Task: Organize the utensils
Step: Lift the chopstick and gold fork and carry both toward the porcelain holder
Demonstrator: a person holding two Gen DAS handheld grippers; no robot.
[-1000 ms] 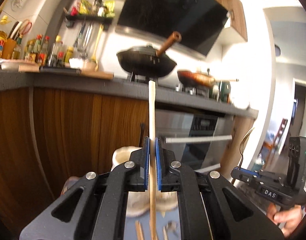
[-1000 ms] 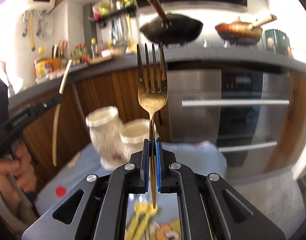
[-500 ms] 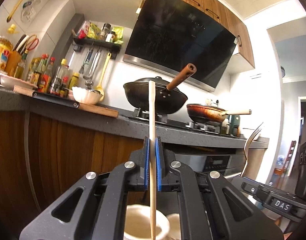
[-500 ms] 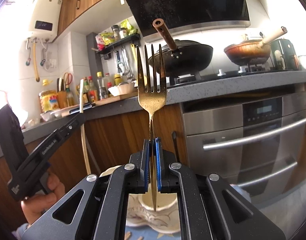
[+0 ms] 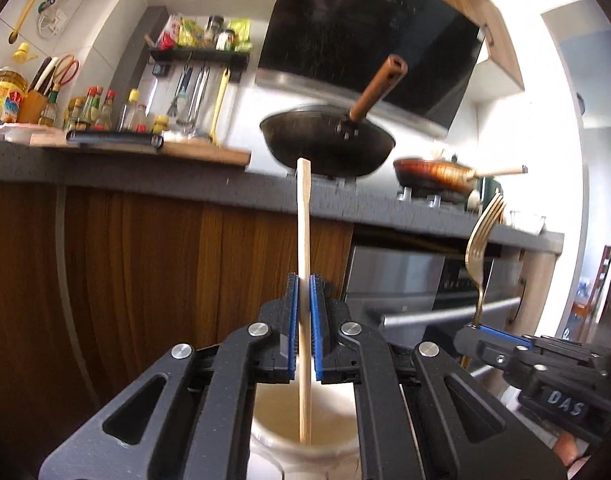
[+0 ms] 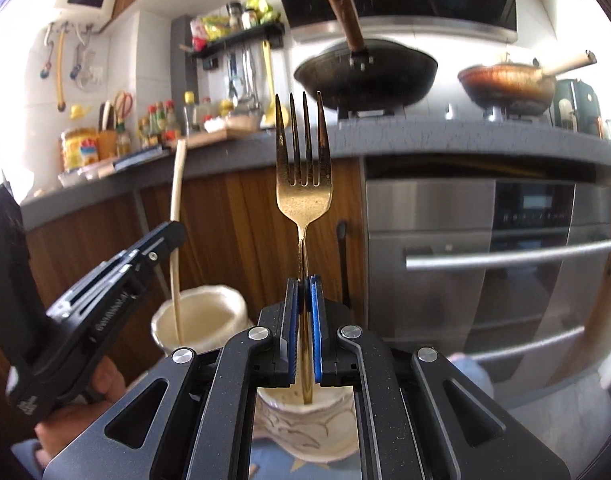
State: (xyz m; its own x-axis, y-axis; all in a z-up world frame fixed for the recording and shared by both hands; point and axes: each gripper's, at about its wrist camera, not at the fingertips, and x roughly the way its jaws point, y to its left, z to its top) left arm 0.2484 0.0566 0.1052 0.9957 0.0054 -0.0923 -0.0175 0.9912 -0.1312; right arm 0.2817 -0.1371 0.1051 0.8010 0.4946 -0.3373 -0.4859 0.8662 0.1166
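1. The left gripper (image 5: 304,320) is clamped on a wooden chopstick (image 5: 304,240), which stands upright between the blue pads with its top well above the fingers and its lower end below them.
2. A second ago a pale cup sat lower down behind these fingers with utensils lying on the blue cloth below; now the mouth of the left cup (image 5: 305,436) is directly beneath the fingers, and the chopstick's lower tip looks to be just inside its rim.
3. The right gripper (image 6: 304,320) is closed on the thin handle of a gold fork (image 6: 303,184), tines up, well above the fingertips.
4. A second ago both cups stood ahead of the right fingers, off to their left; now the patterned right cup (image 6: 305,428) is straight under them, and the fork's handle end hangs at its opening.
5. In the right wrist view the left gripper (image 6: 173,236) is just to the left of the right fingers, its chopstick (image 6: 176,240) reaching down into the taller cup (image 6: 201,320).
6. My reading: both carries are over and each utensil is lined up over its own cup. What is left is a short lowering and a release, keeping each piece upright so that it drops in rather than catching the rim.
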